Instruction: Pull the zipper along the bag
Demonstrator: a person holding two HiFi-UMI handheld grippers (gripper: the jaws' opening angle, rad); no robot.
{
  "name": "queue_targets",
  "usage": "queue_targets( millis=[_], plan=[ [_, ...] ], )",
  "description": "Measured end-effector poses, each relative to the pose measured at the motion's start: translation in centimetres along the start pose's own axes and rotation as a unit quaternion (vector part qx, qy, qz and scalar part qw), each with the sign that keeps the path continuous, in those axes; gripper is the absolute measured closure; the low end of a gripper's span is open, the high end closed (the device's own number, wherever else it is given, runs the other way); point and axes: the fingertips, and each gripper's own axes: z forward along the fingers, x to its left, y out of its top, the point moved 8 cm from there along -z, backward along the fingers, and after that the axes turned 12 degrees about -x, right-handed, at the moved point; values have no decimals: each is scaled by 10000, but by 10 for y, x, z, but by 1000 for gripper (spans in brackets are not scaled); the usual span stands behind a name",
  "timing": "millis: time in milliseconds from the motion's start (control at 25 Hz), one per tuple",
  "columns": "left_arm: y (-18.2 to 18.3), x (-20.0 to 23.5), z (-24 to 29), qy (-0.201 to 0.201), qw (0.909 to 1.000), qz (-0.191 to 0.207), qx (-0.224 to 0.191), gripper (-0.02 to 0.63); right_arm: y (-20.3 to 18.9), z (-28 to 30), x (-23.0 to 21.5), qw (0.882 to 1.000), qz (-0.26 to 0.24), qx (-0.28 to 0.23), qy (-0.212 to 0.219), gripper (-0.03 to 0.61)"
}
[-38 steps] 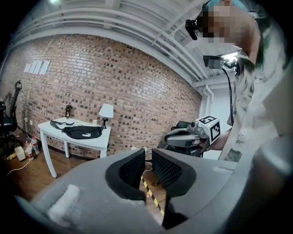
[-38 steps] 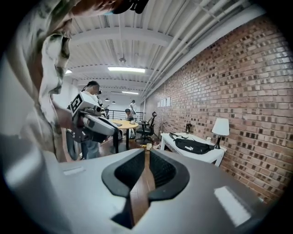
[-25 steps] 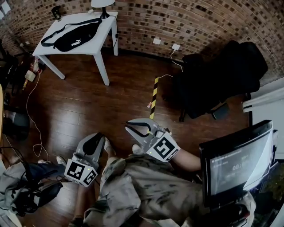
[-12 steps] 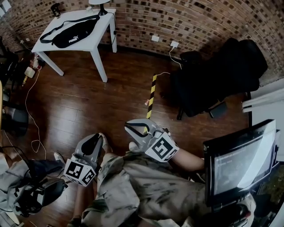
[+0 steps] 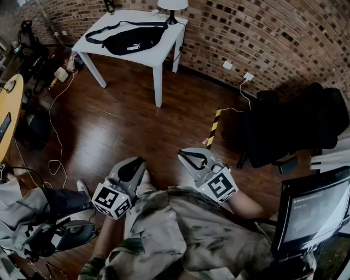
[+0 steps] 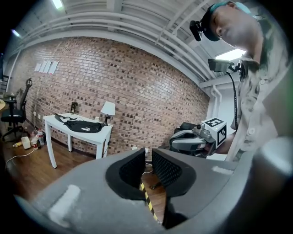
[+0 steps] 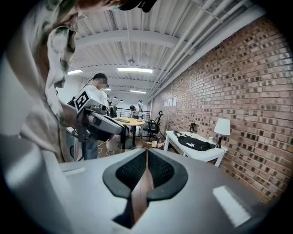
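Brick wall [image 5: 262, 33] and dark plank floor [image 5: 126, 126] take up most of what I can see, and the white table [image 5: 164, 41] stands against that wall, well apart from the person. The black bag [image 5: 128, 42] lies flat on the tabletop. Its long axis runs along the table's length, roughly parallel to the wall, and its strap loops out toward the far end from the lamp [image 5: 173, 6]. The zipper is too small to make out from here, so I cannot say which way it would run. Both tools are held close in front of the person's body, over open floor. The left gripper [image 5: 133, 168] has its jaws a narrow gap apart with nothing between them. The right gripper [image 5: 186, 154] has its jaws drawn together, also empty. By my reckoning the task has not begun: the bag is untouched, and reaching it, steadying it and pulling the zipper are all left.
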Motion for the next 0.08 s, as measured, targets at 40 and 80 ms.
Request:
queue_targets(
  millis=[40,80],
  plan=[
    [3,14,-4,-8,10000,-9,-7,568,2,14,1,10000,-21,27,-13,558],
    [5,28,-9,-14,10000,-18,-12,568,4,29,3,10000,-42,53,-24,558]
  ],
)
